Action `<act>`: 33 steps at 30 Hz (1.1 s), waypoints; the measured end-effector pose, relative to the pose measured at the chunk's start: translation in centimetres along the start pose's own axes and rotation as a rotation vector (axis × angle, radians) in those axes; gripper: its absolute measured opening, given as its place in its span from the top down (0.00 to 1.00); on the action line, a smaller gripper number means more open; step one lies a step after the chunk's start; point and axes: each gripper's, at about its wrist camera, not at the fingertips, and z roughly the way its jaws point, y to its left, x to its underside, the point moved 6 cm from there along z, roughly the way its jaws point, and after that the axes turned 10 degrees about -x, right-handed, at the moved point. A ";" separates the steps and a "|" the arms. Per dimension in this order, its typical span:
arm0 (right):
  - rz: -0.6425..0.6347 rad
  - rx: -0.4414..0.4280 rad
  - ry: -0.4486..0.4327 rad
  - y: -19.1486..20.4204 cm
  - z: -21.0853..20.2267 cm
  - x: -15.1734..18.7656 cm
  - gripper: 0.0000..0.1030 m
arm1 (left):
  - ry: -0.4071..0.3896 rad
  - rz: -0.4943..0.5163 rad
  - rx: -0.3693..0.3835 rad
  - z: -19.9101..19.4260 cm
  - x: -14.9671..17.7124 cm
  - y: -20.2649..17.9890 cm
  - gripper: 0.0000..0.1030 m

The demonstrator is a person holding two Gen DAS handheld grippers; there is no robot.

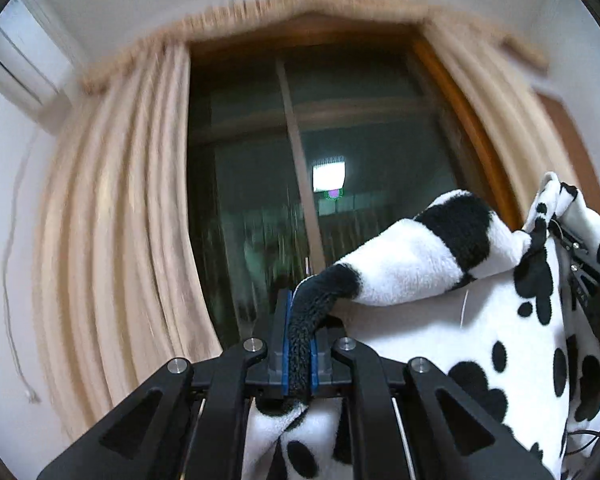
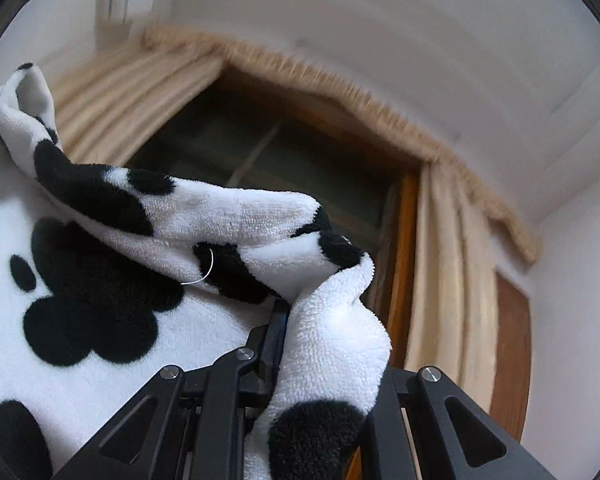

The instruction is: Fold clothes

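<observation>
- The left tongs (image 1: pixel 300 344) are clenched on a black, fuzzy edge of the fleece (image 1: pixel 412 264), which runs down between the blue pads (image 1: pixel 286 344) and drops out of view below.
- The right tongs (image 2: pixel 278 344) are likewise clamped on a white corner of the same fleece (image 2: pixel 236 216); cloth drapes over their tip, so only one dark finger shows (the pinch itself is mostly covered).
- The fleece, white with black spots, hangs in the air between the two tongs; its top hem sags in a shallow curve from one grip to the other. In the left view the right tongs (image 1: pixel 588 256) show at the far right with the other corner bunched above them.
- No table or bed is in either view, so where the cloth will land cannot be told.
- The step in hand looks like holding the piece up by two corners to spread it. Done well, that means keeping both grips firm, drawing the hands apart until the hem is taut, and holding them at one height so the body hangs flat and square before it is laid down.
- A loose white thread (image 2: pixel 206 268) hangs near the hem; it should not be snagged.
- Both tongs point forward and somewhat upward, the right more steeply.
- Beyond: cream curtains (image 1: pixel 112 200) and a dark window (image 1: pixel 340 140), blurred.
</observation>
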 end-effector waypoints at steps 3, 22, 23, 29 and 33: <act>0.000 -0.078 0.181 3.8 6.4 6.5 0.89 | 0.188 0.063 -0.017 8.1 5.8 -2.3 0.90; 0.150 -0.495 1.101 22.0 23.5 46.6 0.88 | 1.109 0.171 0.051 32.5 45.0 -14.0 0.85; 0.179 -0.523 1.144 22.3 23.4 47.9 0.88 | 1.156 0.165 0.049 32.6 46.4 -13.9 0.72; 0.491 -0.581 1.238 19.3 23.4 50.9 0.39 | 1.172 0.131 -0.035 32.6 46.9 -11.0 0.15; 0.632 -0.648 1.145 13.3 20.7 47.8 0.36 | 1.139 0.092 -0.036 30.3 44.9 -8.5 0.15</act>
